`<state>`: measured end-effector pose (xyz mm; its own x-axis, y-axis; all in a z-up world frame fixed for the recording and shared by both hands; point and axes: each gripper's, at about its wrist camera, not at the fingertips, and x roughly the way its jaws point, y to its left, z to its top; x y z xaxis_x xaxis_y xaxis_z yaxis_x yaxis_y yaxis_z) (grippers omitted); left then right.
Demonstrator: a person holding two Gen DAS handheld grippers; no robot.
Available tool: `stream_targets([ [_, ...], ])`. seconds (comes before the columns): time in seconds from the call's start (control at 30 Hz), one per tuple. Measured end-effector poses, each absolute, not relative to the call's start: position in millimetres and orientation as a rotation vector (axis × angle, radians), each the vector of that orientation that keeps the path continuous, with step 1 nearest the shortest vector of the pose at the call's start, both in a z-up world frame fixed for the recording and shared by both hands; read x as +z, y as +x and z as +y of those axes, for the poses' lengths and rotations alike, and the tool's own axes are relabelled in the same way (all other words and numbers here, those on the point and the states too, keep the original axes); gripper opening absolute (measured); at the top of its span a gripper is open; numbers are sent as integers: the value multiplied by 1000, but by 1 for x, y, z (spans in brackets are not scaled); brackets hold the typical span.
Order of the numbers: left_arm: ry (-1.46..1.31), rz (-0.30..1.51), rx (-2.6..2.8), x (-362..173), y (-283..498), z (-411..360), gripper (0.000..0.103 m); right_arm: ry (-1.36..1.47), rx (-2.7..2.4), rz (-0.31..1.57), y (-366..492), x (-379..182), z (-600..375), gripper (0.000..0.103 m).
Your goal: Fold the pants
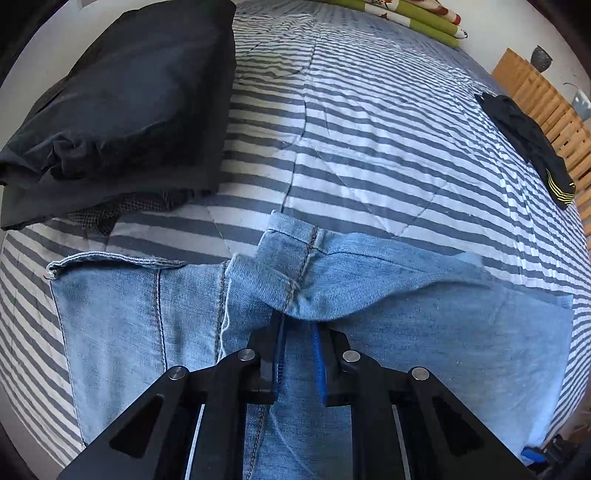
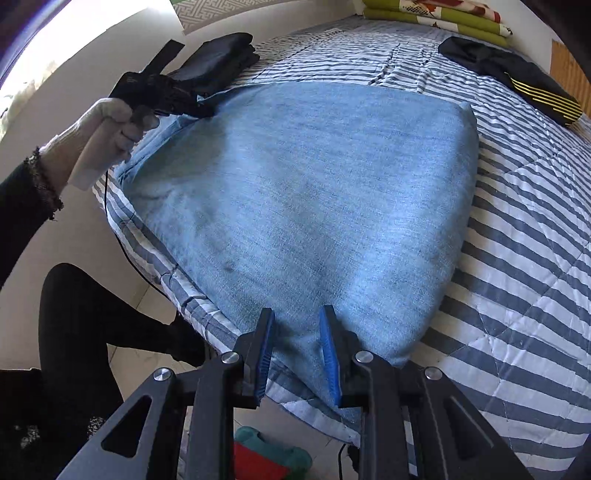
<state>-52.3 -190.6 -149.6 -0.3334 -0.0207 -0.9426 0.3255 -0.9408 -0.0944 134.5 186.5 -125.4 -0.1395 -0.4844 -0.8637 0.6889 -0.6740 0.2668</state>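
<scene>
Light blue jeans [image 2: 314, 192] lie folded into a broad pad on the striped quilt [image 2: 524, 229], close to the bed's near edge. In the left wrist view the jeans [image 1: 424, 350] show a hem at the left and a bunched fold with a seam. My left gripper [image 1: 297, 325] is shut on that fold, with denim running between its pads. The right wrist view shows the same gripper [image 2: 199, 109] at the jeans' far left edge, held by a white-gloved hand [image 2: 110, 122]. My right gripper [image 2: 297, 319] stands open over the jeans' near corner, with denim lying loose between its fingers.
A stack of folded black clothes [image 1: 122, 99] sits at the far left of the bed. A black garment with yellow stripes [image 2: 517, 77] lies at the far right. Green folded bedding [image 2: 436, 18] lies at the head. A black-clad leg [image 2: 92, 314] and floor items [image 2: 266, 458] border the bed's edge.
</scene>
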Motion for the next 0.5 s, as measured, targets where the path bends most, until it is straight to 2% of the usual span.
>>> stream_targets([
  [0.13,1569,302,-2432,-117,-26,-182,17,1333,-1907,243,134,-108,185,23],
  [0.27,1582,314,-2576,-99,40,-153,23,1267,-1909,218,137,-92,177,23],
  [0.33,1615,298,-2592,-108,71,-138,29,1228,-1968,206,138,-89,177,23],
  [0.43,1669,287,-2547,-135,100,-125,39,1240,-2052,57,122,-83,200,23],
  [0.5,1645,232,-2527,-150,110,-121,56,1284,-2096,-30,103,-81,219,26],
])
